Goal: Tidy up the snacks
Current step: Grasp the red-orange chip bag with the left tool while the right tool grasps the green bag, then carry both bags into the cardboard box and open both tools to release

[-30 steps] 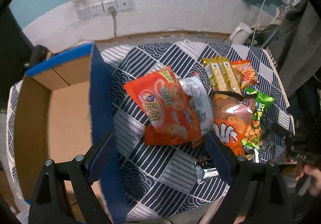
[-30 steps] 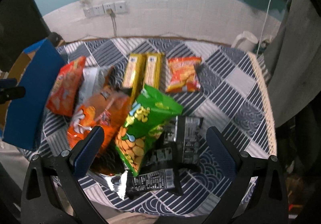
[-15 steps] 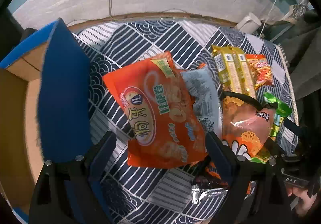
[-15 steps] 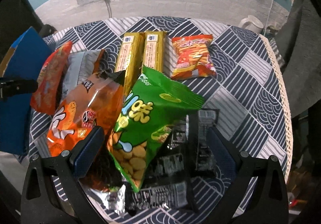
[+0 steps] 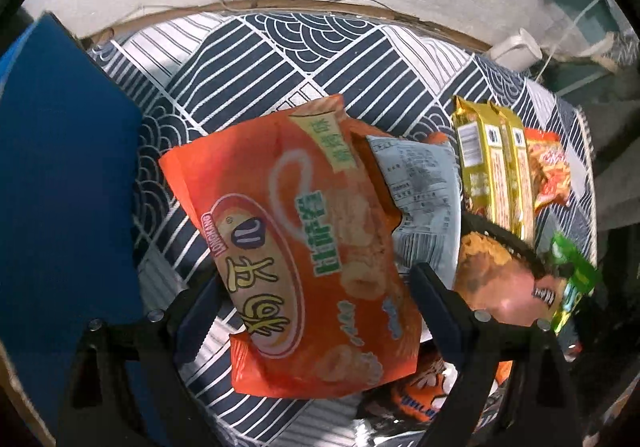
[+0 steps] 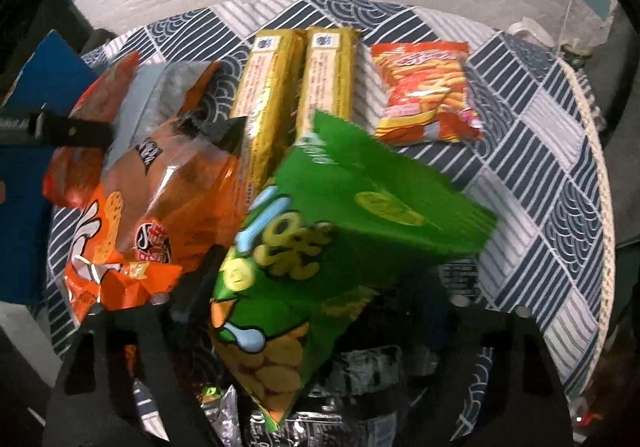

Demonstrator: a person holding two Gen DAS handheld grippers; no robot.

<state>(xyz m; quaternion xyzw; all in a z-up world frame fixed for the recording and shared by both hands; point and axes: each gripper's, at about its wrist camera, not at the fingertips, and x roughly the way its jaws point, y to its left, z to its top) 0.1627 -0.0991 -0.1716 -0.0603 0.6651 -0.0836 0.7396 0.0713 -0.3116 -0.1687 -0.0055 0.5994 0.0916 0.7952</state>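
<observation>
Left tongs (image 5: 316,295) wide, straddling the orange ring-snack bag (image 5: 304,247), long axis pointing away; right tongs (image 6: 316,287) just closing, green biscuit bag (image 6: 320,247) between.

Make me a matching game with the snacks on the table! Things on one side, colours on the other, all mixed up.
Things:
1. the two long bars
2. the cookie bag between the right gripper's jaws
3. the big ring-snack bag between the left gripper's jaws
4. the box flap at the left

Colours:
A. blue
B. orange
C. gold
D. green

Pairs: 1-C, 2-D, 3-B, 4-A
</observation>
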